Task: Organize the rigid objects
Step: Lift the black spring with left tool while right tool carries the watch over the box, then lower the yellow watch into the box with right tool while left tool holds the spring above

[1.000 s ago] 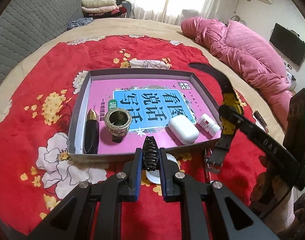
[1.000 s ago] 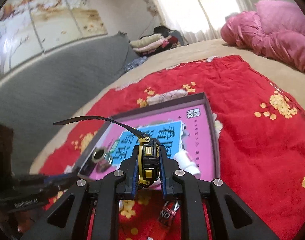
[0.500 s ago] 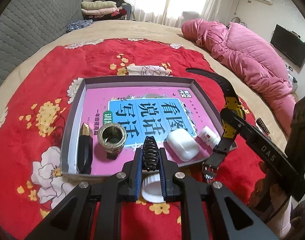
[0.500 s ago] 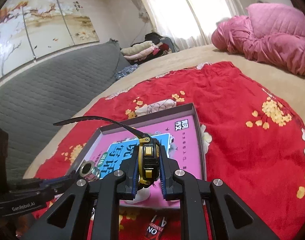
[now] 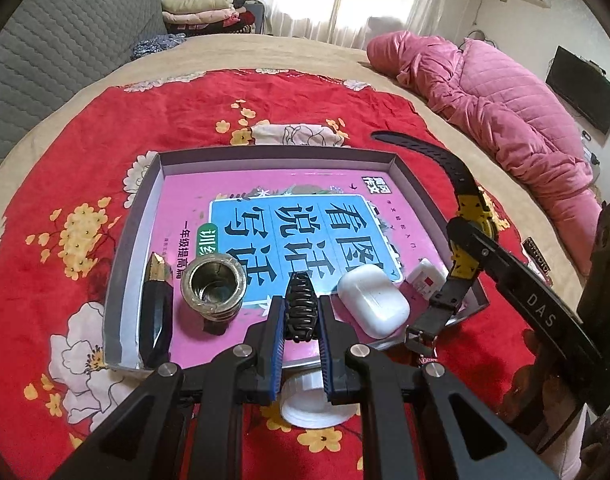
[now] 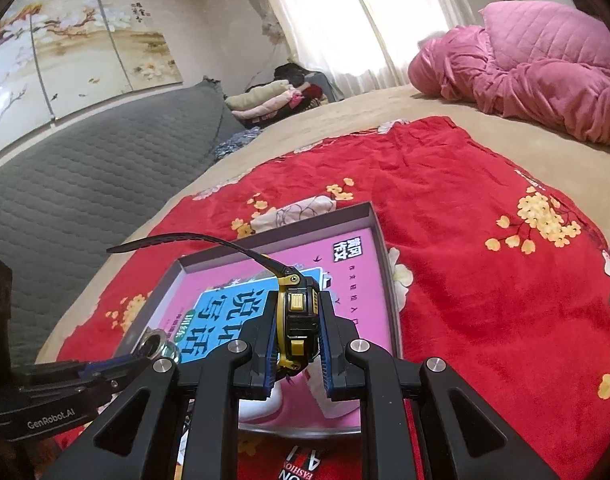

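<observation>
My left gripper is shut on a black hair claw clip, held over the near edge of the grey tray with a pink book as its floor. My right gripper is shut on a black and yellow wristwatch; in the left wrist view the watch hangs over the tray's right rim, straps curving up and down. In the tray lie a black and gold lipstick, a metal ring-shaped cylinder, a white earbud case and a small white bottle.
The tray rests on a red flowered cloth spread over a bed. A white lid lies on the cloth under my left gripper. A pink quilt is heaped at the far right, folded clothes at the far left.
The left gripper with the clip has moved forward from the cloth in front of the tray to over its near edge. The right gripper's view has tilted up slightly; the watch stays gripped.
</observation>
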Action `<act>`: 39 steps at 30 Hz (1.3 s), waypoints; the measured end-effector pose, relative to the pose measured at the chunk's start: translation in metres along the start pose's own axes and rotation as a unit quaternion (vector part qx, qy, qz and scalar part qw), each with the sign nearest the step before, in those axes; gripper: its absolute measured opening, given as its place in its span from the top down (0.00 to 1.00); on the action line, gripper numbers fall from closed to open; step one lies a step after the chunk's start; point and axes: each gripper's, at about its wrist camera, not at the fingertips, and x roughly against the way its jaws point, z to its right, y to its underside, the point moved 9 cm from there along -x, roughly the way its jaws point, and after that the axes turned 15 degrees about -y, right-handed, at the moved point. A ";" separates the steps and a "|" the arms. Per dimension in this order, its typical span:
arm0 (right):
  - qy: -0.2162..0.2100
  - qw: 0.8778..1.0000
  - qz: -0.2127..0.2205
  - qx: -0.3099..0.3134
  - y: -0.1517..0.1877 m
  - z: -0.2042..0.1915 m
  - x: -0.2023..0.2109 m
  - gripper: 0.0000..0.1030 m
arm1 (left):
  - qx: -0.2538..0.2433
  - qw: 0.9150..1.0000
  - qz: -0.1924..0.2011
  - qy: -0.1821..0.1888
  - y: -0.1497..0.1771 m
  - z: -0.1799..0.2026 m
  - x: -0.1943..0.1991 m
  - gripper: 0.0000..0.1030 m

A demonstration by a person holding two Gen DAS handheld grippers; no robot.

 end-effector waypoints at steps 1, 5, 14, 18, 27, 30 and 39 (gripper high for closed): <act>0.003 1.000 0.002 0.003 -0.001 0.000 0.000 0.82 | -0.002 1.000 -0.002 -0.002 0.001 0.001 -0.002 0.85; 0.017 1.000 0.003 0.010 0.000 0.000 -0.002 0.82 | -0.005 1.000 -0.009 -0.003 0.004 0.002 -0.008 0.85; 0.030 0.998 -0.024 0.040 0.007 -0.005 -0.015 0.82 | -0.015 1.000 -0.021 -0.009 0.009 0.004 -0.017 0.85; 0.025 0.997 -0.046 0.055 0.014 -0.012 -0.023 0.81 | -0.016 1.000 -0.025 -0.008 0.012 0.003 -0.019 0.85; 0.032 0.993 -0.082 0.080 0.022 -0.020 -0.028 0.81 | -0.013 0.999 -0.031 -0.006 0.015 0.000 -0.024 0.85; 0.038 0.990 -0.099 0.092 0.026 -0.023 -0.027 0.81 | -0.011 0.999 -0.032 -0.005 0.014 -0.002 -0.024 0.85; 0.055 0.988 -0.120 0.086 0.032 -0.015 -0.021 0.80 | -0.011 0.999 -0.034 -0.004 0.014 -0.003 -0.026 0.85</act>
